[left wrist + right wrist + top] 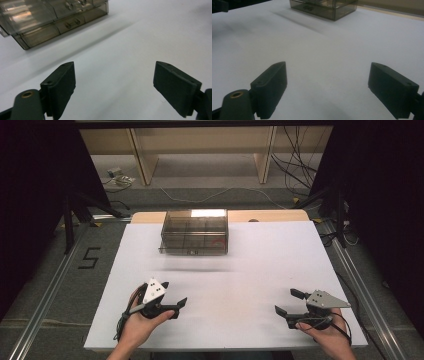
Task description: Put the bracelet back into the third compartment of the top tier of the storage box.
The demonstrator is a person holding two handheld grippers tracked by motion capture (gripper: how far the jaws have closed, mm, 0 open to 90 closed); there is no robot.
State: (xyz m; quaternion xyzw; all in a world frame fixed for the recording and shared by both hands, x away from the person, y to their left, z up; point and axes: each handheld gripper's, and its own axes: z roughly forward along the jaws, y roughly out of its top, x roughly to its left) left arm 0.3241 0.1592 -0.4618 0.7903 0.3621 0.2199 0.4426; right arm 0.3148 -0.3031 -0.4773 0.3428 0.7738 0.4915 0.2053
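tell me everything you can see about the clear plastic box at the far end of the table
The box is a smoky, see-through plastic case, low and rectangular, split inside into a grid of compartments. Its lid looks shut, with a small clasp at the middle of the front wall. A small red thing shows through near its right front; the other contents are too faint to name. It sits flat and square at the far middle of the white table, lit by a bright glare on its far top. Nothing touches it but the table; both hand-held grippers are well short of it.
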